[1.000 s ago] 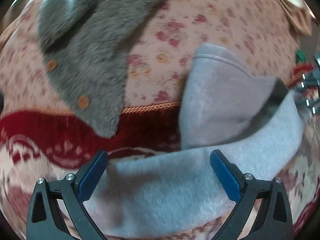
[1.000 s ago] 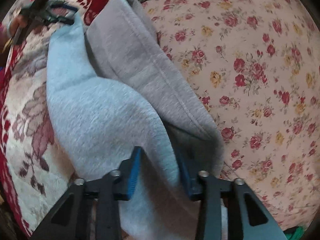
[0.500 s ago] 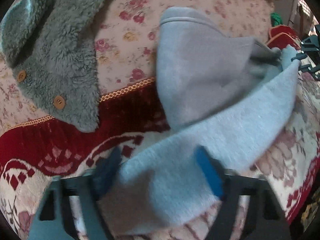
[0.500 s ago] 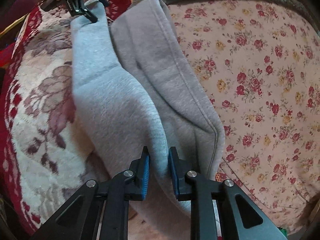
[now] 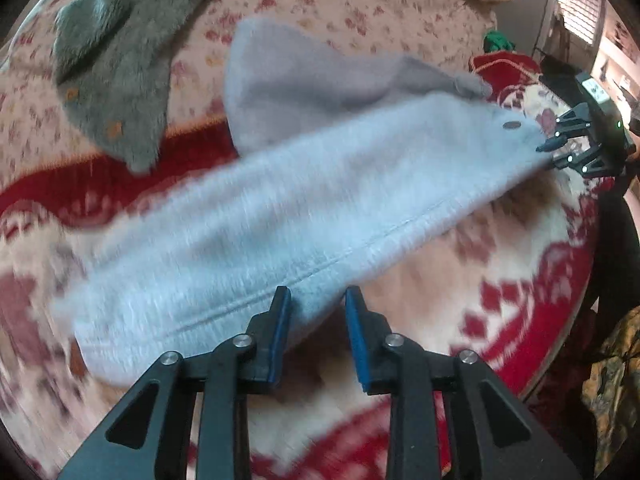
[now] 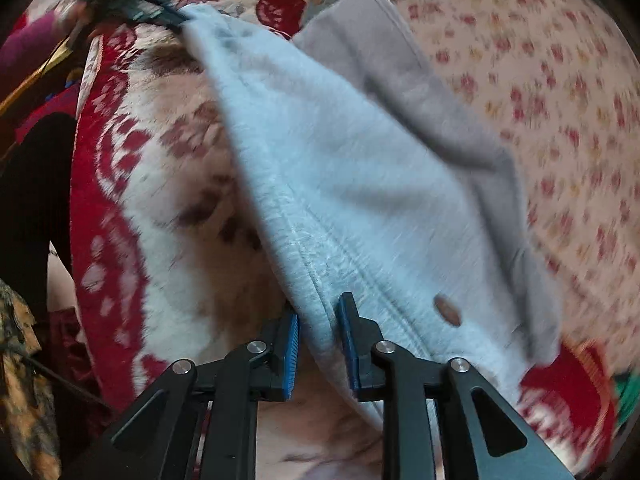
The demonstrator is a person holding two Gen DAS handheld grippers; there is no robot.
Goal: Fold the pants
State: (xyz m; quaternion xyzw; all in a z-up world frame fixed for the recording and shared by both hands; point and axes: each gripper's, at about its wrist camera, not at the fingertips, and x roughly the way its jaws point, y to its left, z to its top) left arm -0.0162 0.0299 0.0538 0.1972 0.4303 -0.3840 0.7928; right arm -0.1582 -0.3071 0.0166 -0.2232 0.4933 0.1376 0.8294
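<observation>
Stretching between the two grippers, the pants (image 5: 280, 200) hung as one long grey band over the bed, pulled far straighter than a second before, when they sagged in a loose curve with the inner leg bunched beside them. The left gripper (image 5: 314, 304) had narrowed from a wide spread, with cloth only lying across it, to a small gap pinching a fold of fabric at the seam; its blue pads (image 5: 280, 320) pressed the cloth from both sides. The right gripper (image 6: 318, 320) gripped the opposite end just as narrowly, where a second earlier its fingers stood wider around the fabric. In the left view that right gripper (image 5: 576, 140) showed at the far end of the band, touching the cloth's corner, and in the right view the left gripper (image 6: 152, 8) showed likewise at the far upper corner, blurred.

One pair of pants was in sight, with two layers visible: the pale blue-grey upper leg and a duller grey one (image 5: 320, 72) folded behind it. One small brown button or eyelet (image 6: 446, 308) sat near the right gripper. Two grippers, four blue pads in all.

Beneath lay a red-and-cream blanket (image 5: 500, 280) and, beyond it, a floral sheet (image 6: 560, 120). One fluffy grey jacket (image 5: 116, 60) with two orange buttons (image 5: 114, 130) rested on the sheet, well apart from the pants, blurred.
</observation>
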